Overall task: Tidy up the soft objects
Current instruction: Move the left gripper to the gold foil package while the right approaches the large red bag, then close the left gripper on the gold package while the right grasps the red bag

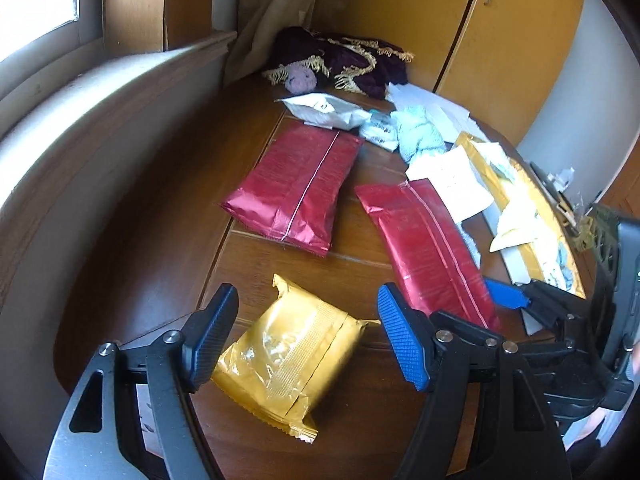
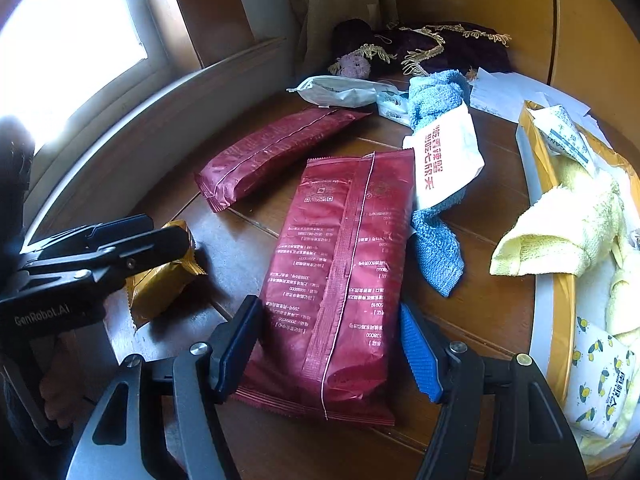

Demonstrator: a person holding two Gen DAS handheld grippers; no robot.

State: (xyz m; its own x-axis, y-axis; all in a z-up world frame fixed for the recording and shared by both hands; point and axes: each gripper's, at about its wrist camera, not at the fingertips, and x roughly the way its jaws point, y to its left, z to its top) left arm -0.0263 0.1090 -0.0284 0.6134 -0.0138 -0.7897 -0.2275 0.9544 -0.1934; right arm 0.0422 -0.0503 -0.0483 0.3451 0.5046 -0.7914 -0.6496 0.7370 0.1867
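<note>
A gold foil pack [image 1: 286, 354] lies on the wooden table between the wide-open fingers of my left gripper [image 1: 306, 334], which does not grip it. My right gripper [image 2: 332, 350] is open too, its fingers on either side of the near end of a dark red pack [image 2: 340, 280]. A second red pack [image 2: 276, 150] lies further back left. The same two red packs [image 1: 298, 186] [image 1: 430, 248] show in the left wrist view. A blue towel [image 2: 436, 240] lies beside the near pack. A yellow towel [image 2: 560, 232] hangs over the edge of a gold box [image 2: 548, 168].
At the back lie a silver pouch [image 2: 344, 90], a white printed bag [image 2: 444, 156], papers [image 2: 508, 92] and a dark purple fringed cloth [image 2: 440, 46]. A window sill [image 2: 120, 132] curves along the left. Wooden cupboard doors [image 1: 480, 32] stand behind. A hand [image 2: 52, 396] holds the left gripper.
</note>
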